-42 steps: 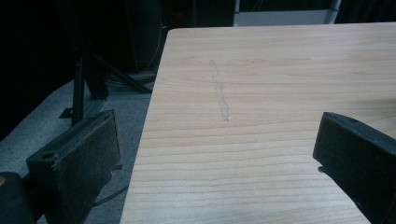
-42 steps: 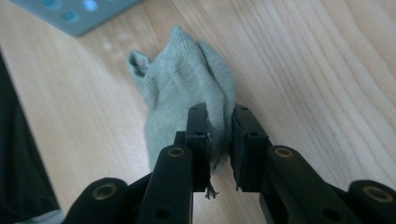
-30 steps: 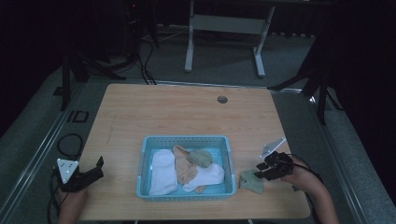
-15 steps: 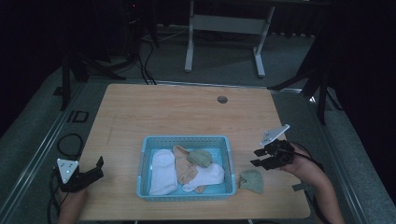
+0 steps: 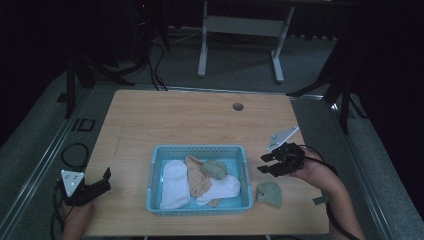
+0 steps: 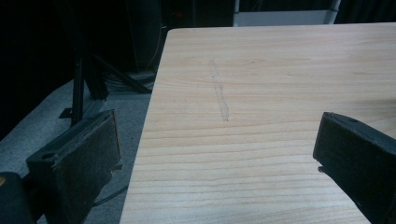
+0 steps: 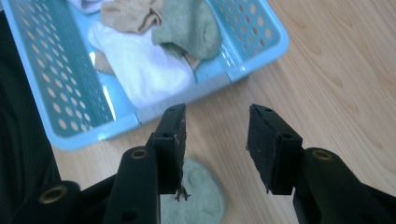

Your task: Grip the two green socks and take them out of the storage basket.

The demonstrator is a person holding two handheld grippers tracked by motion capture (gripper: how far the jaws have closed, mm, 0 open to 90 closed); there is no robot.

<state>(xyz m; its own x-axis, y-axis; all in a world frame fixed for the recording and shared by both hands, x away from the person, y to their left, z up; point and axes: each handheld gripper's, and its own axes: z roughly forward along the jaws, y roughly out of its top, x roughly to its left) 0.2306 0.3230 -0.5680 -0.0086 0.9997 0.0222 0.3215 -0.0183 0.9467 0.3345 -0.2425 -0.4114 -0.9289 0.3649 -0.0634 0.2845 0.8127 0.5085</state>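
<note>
Right gripper (image 5: 266, 164) part open, jaws holding nothing, raised over the table (image 5: 175, 115) just beside the basket's (image 5: 200, 150) right wall. Green sock (image 5: 269, 193) lying flat near the table's front right corner, apart from the jaws; partly hidden behind one jaw in the right gripper view, long axis hard to make out. Left gripper (image 5: 106, 180) wide open, empty, at the front left edge.
</note>
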